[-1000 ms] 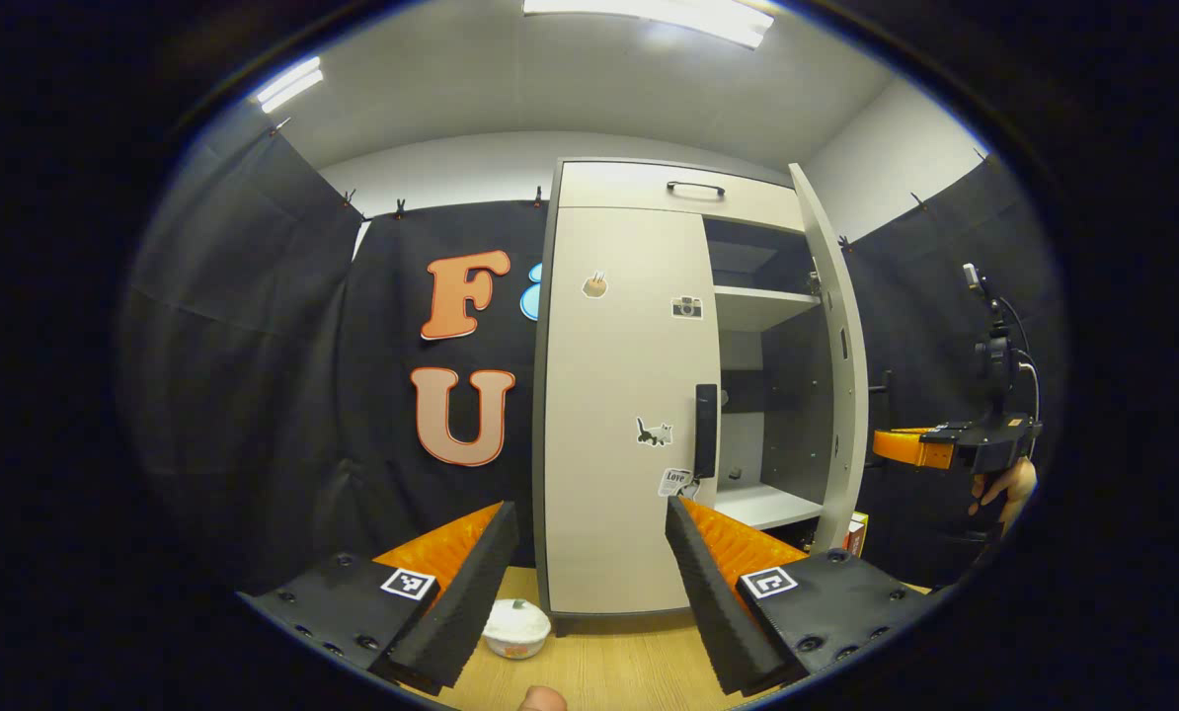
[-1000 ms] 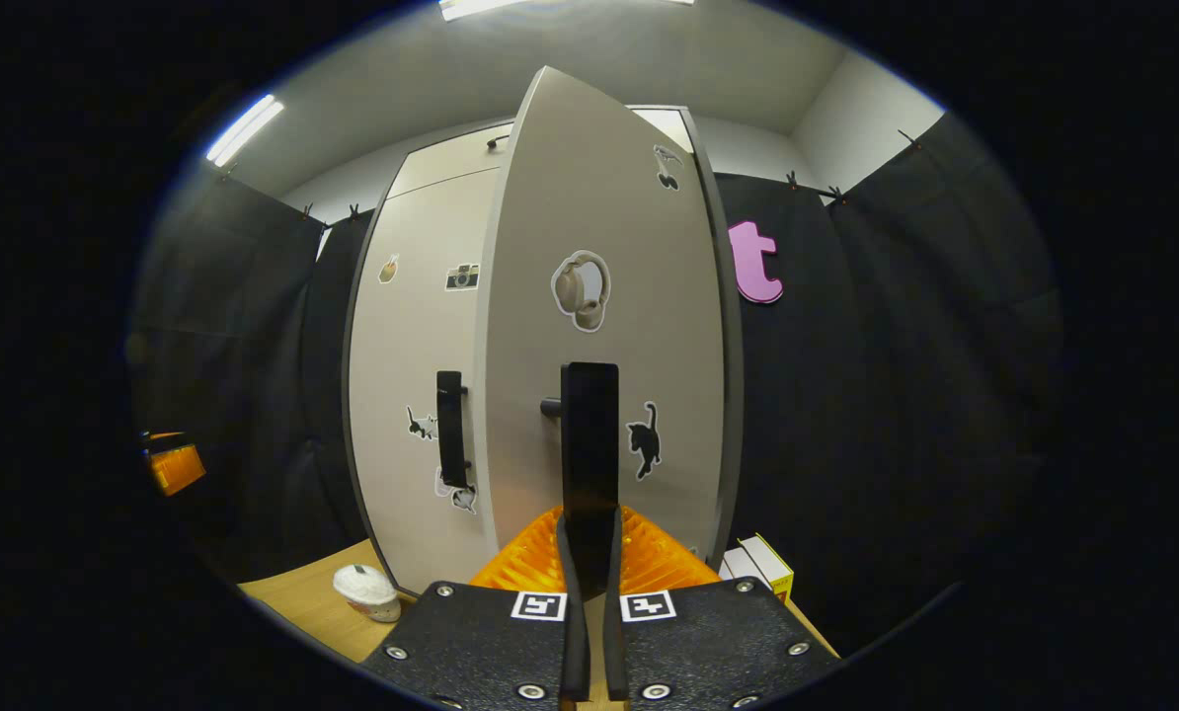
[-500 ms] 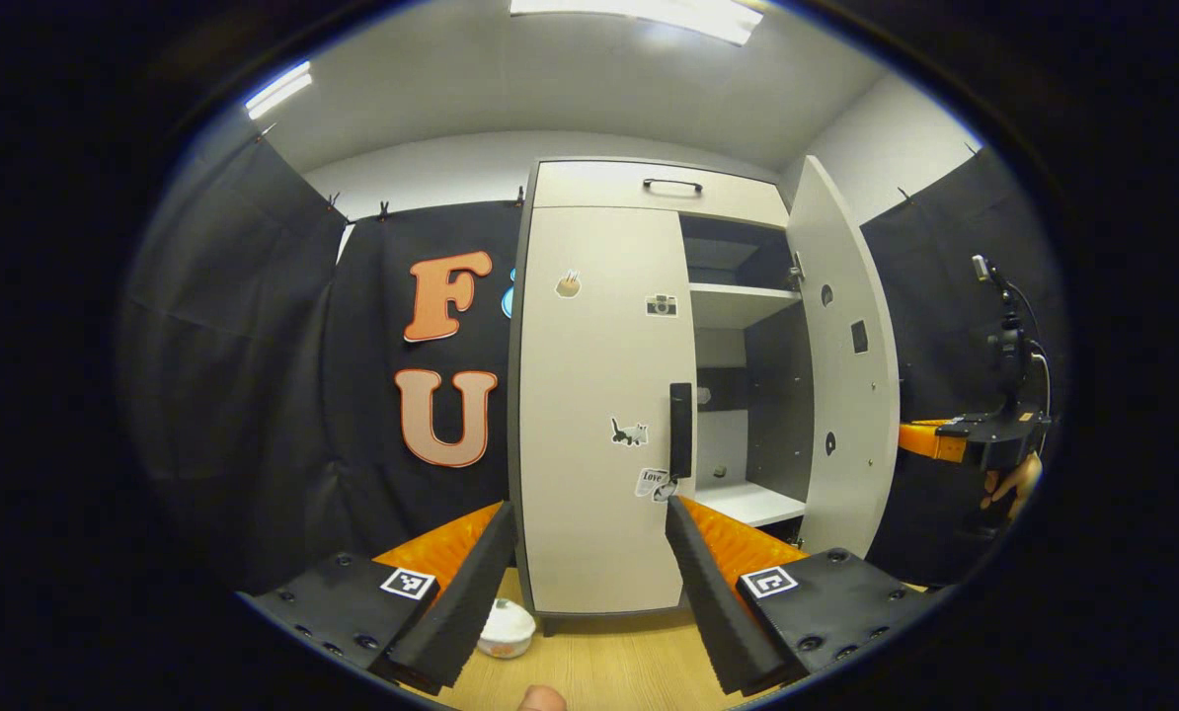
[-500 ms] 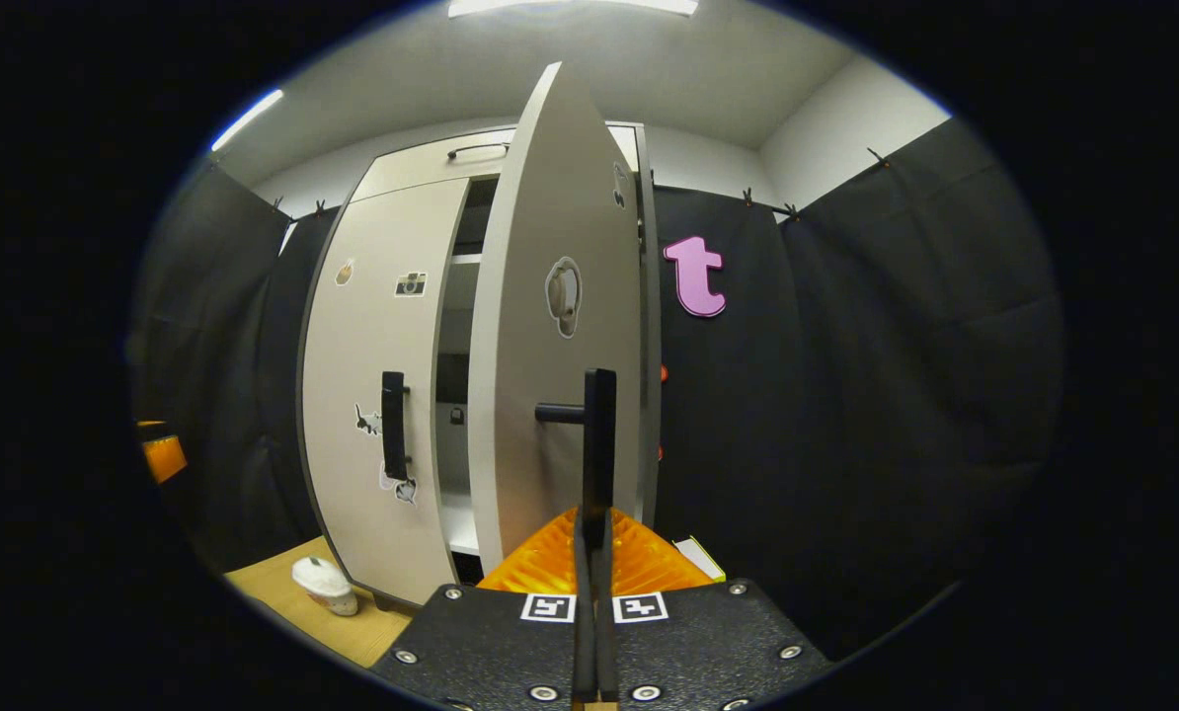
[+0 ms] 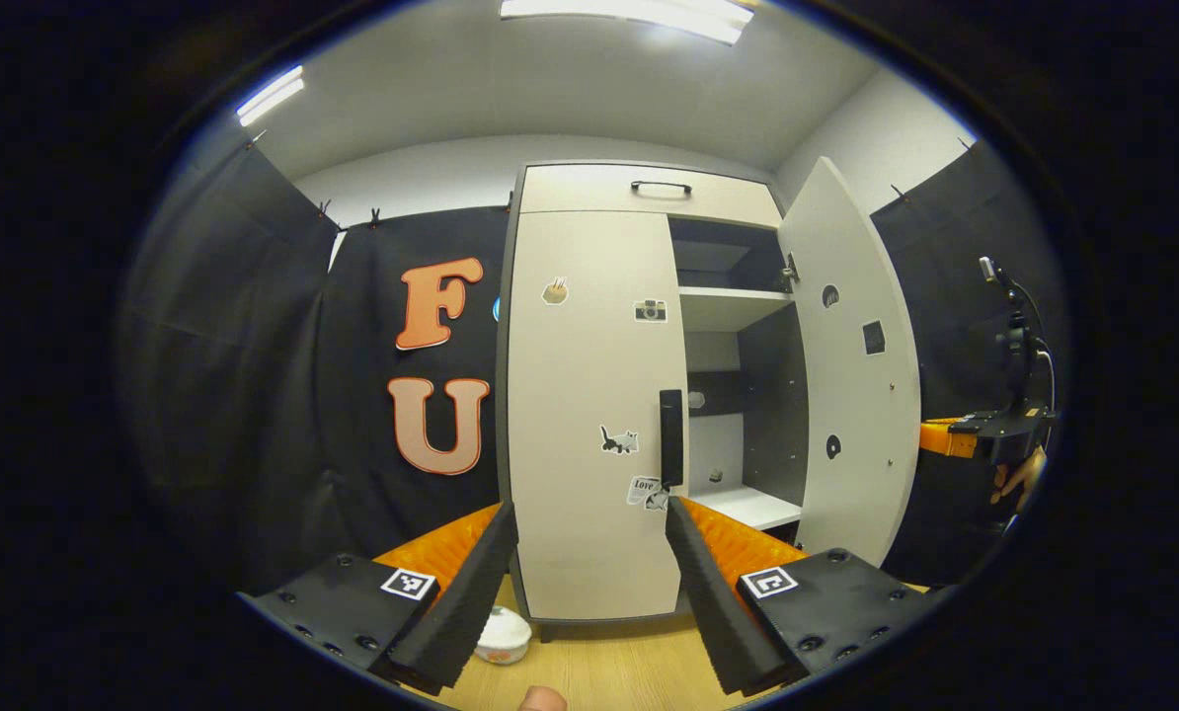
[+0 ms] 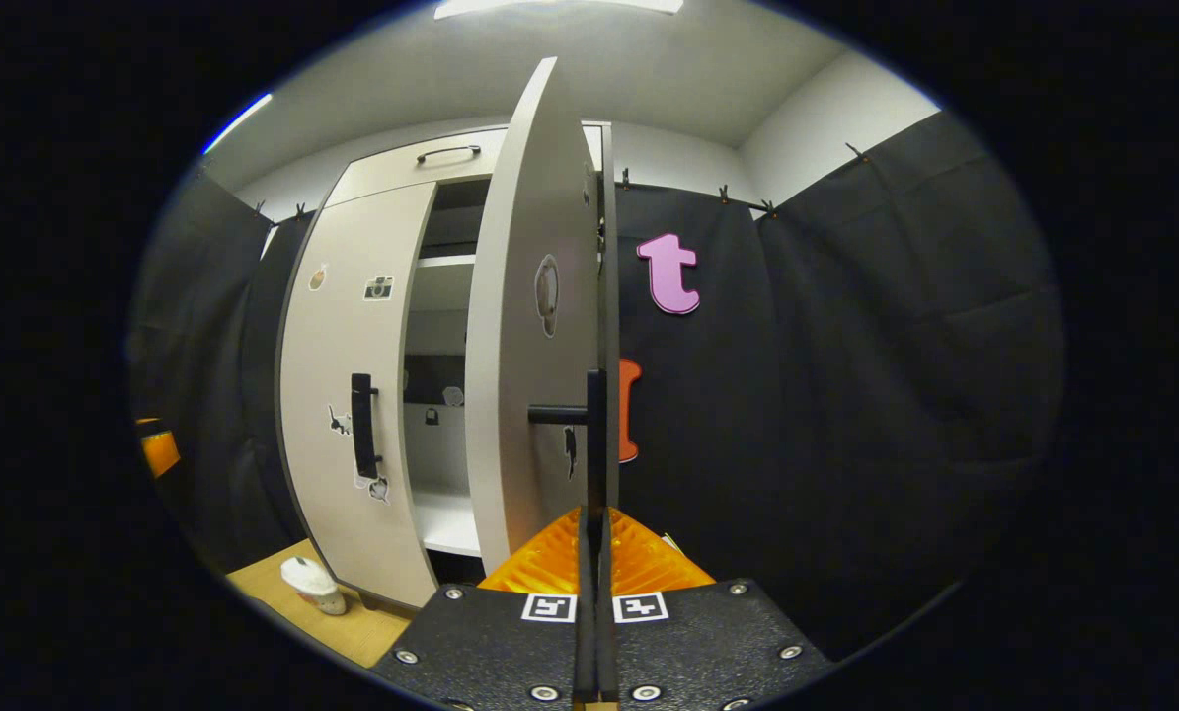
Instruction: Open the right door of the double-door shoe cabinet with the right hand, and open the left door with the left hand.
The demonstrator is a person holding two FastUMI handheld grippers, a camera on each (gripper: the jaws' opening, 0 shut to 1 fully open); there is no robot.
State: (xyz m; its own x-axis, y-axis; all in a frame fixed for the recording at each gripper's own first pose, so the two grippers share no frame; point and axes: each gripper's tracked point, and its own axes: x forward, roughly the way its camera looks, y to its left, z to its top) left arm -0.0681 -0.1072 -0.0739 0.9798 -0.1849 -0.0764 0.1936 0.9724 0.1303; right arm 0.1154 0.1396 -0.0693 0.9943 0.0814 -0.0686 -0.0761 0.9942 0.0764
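Observation:
The pale shoe cabinet stands straight ahead of my left gripper [image 5: 589, 509], which is open and empty, some way short of it. The left door [image 5: 589, 415] is closed, with its black bar handle [image 5: 670, 437] just above my right-hand finger. The right door [image 5: 861, 365] stands swung wide open. In the right gripper view this right door [image 6: 530, 336] appears nearly edge-on. My right gripper [image 6: 595, 523] is shut on its black handle [image 6: 596, 434]. The left door [image 6: 353, 375] and its handle [image 6: 362, 425] lie off to the left. The right gripper [image 5: 984, 434] and a hand [image 5: 1019, 479] appear behind the open door.
Inside the cabinet are white shelves [image 5: 733, 301] and a lower shelf [image 5: 752, 506] with small items at the back. A top drawer [image 5: 649, 190] sits above the doors. A white bowl [image 5: 501, 632] rests on the wooden floor [image 5: 599, 667] at the cabinet's left foot.
The right door has swung further open, pulled by my shut right gripper. The left gripper stays open; the cabinet has shifted slightly left in its view.

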